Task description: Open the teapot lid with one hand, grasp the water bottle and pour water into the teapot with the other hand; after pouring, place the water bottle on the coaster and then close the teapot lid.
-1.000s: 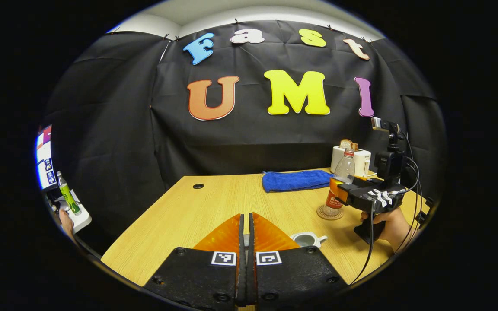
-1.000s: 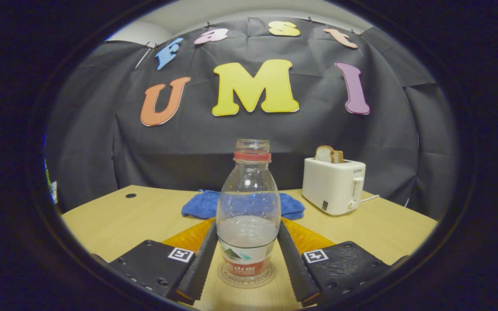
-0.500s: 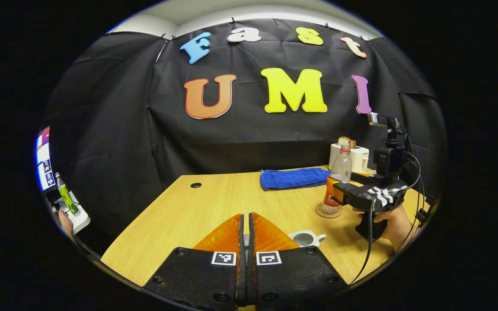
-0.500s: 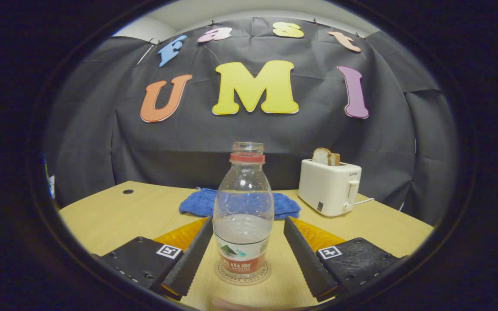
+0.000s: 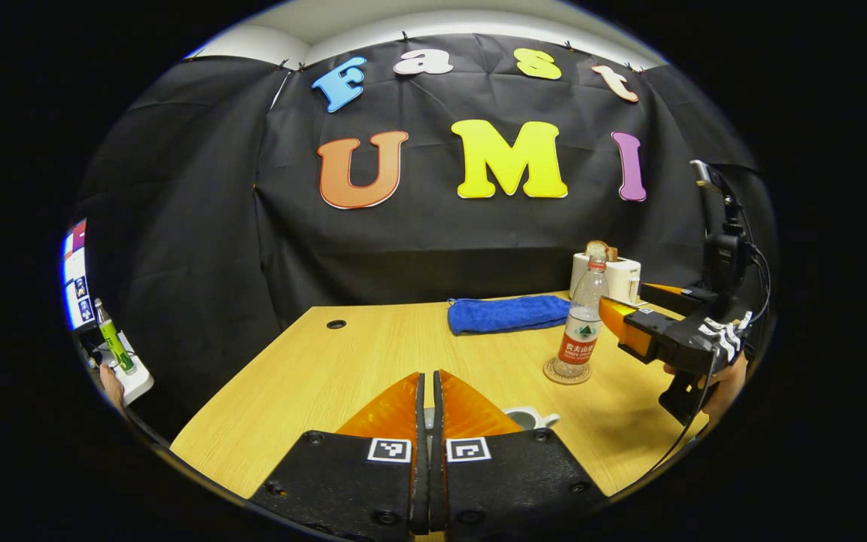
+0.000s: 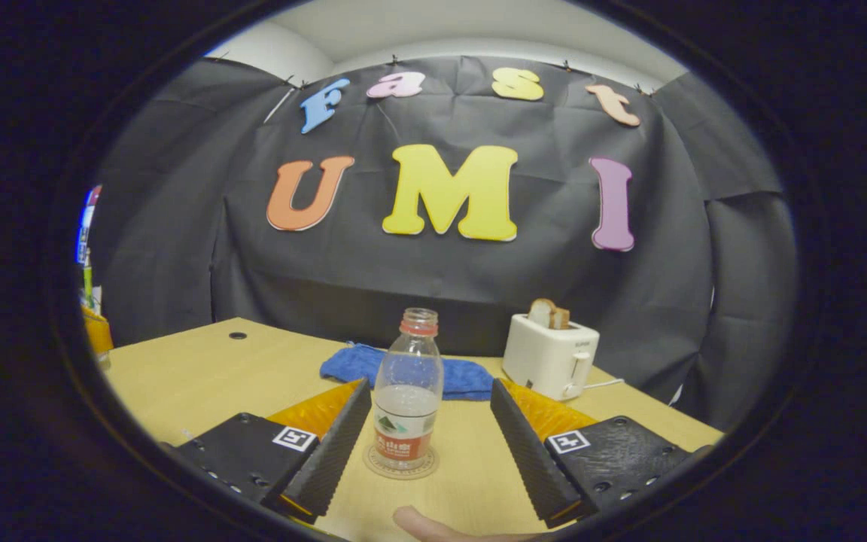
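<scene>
- Two grippers appear at this moment. The right gripper (image 6: pixel 429 444) has its fingers spread wide, and the water bottle (image 6: pixel 406 395) stands upright ahead of the gap between them, touched by neither finger.
- The bottle is uncapped, partly filled, and rests on the round coaster (image 6: pixel 401 464), which lies on the wooden table (image 6: pixel 200 369).
- Seen from the left gripper view, the right gripper (image 5: pixel 633 320) is held off to the right, its tips just beside the bottle (image 5: pixel 579 330) but apart from it; a hand (image 5: pixel 719 384) grips its handle.
- The left gripper (image 5: pixel 426 399) has its fingers pressed together with a small pale thing between them near the tips; what it is cannot be told.
- The teapot (image 5: pixel 527 418) sits on the table just to the right of the left gripper's fingers, its opening uncovered.
- Beyond the bottle lie a blue cloth (image 6: pixel 411 370) and, to the right, a white toaster (image 6: pixel 549 355) holding bread.
</scene>
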Demonstrator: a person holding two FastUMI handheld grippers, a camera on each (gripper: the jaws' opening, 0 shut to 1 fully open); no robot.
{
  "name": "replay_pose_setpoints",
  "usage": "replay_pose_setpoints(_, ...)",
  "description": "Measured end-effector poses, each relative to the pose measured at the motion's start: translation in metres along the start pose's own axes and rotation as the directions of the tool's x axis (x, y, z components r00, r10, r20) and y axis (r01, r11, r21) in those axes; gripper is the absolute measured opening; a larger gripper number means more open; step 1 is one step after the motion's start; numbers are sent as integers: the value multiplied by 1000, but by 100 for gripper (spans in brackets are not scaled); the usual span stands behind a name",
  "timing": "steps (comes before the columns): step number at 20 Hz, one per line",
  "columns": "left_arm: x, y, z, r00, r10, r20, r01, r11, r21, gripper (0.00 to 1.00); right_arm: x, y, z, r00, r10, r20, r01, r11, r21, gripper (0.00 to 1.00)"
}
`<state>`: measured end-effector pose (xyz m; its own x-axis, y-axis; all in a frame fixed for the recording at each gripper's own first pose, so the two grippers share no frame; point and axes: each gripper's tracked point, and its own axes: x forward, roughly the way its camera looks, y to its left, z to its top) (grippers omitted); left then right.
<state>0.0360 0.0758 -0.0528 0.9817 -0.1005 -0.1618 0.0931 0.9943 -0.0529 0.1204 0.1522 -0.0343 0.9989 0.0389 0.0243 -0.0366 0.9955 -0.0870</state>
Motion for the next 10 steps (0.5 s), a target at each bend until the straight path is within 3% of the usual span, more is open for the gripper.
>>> replay_pose_setpoints(4,0,-18,2,1000,-25,10,25,999,20,3,-37,-19,16,998,-21,63,26,996,-85,98)
replay_pose_setpoints(5,1,-22,3,999,-28,16,27,999,21,4,-45,-22,18,997,-21,71,28,994,-101,92)
replay_pose_setpoints(6,2,-27,4,999,-34,19,34,999,18,4,-53,-25,17,997,-22,74,30,993,-111,98)
replay_pose_setpoints(10,11,-49,-2,998,-67,19,68,998,-19,5,-79,-40,17,997,-20,73,27,995,-93,95)
